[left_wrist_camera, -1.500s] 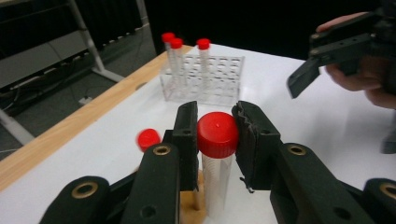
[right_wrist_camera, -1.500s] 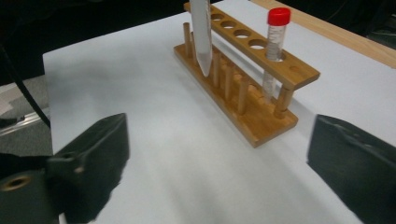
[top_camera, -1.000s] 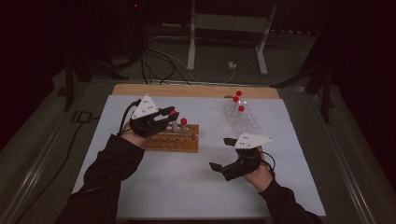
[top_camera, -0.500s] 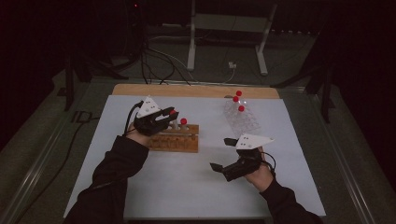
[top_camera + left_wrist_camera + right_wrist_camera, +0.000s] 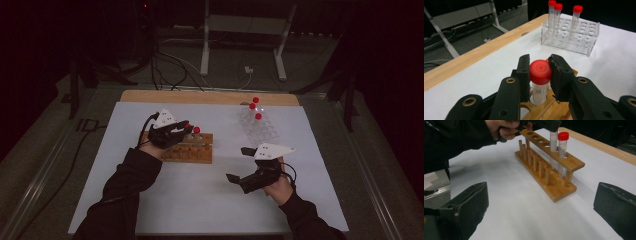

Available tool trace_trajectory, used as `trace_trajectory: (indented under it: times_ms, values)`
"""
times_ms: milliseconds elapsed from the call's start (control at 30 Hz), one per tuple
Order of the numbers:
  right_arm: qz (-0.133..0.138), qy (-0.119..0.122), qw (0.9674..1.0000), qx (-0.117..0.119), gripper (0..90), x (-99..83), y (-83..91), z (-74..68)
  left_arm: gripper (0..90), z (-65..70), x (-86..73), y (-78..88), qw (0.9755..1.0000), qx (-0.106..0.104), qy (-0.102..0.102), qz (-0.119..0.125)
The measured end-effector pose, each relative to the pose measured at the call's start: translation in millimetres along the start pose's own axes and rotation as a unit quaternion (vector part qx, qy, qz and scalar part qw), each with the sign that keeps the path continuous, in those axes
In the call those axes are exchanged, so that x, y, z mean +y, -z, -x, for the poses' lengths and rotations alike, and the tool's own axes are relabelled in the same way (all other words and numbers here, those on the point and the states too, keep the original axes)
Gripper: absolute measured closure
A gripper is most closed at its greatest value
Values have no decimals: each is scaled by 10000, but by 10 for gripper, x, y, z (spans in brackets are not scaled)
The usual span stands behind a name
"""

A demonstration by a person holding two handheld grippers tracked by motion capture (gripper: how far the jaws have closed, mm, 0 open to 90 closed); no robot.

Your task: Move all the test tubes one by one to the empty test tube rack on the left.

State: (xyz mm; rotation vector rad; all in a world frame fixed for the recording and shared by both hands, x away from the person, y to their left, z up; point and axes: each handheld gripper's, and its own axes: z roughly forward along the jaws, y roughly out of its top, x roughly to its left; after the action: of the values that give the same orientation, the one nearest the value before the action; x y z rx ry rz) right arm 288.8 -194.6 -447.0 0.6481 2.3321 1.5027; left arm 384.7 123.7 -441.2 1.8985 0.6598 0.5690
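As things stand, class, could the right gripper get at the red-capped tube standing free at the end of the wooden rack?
Probably yes. The right gripper is open and faces the wooden rack across bare white table, and the free tube stands at the rack's near end. The left gripper, clamped on the neighbouring tube, crowds it.

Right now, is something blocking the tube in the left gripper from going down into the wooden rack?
Nothing visible does. The left gripper grips the tube by its red cap, already in a hole of the wooden rack; another capped tube stands beside it.
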Motion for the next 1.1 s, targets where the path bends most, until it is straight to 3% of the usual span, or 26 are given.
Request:
trace_trajectory:
  times_ms: [300, 367, 433, 667, 733, 933, 1100]
  values:
    - [7, -12, 10000, 6, 1, 0, 10, 10, 720, -4, -97, -67, 9998, -27, 35, -182]
    - [-71, 5, 9999, 75, 0, 6, 8, 4, 719, -13, -99, -66, 9998, -28, 55, -185]
    - [-17, 77, 10000, -1, 1, 12, 16, -12, 719, -20, -96, -64, 9998, -37, 65, -209]
    - [118, 58, 9999, 97, 0, 27, 45, 1, 711, -14, -72, -61, 9995, -29, 72, -309]
    - [60, 83, 9999, 133, 1, 35, 49, 4, 704, -12, -73, -39, 9995, -123, 131, -273]
    - [82, 119, 9998, 106, 1, 50, 73, 21, 602, -29, -61, 113, 9996, -99, 78, -265]
    - [192, 91, 9998, 10, 1, 78, 124, 80, 405, -18, -23, 287, 9996, -244, 74, -148]
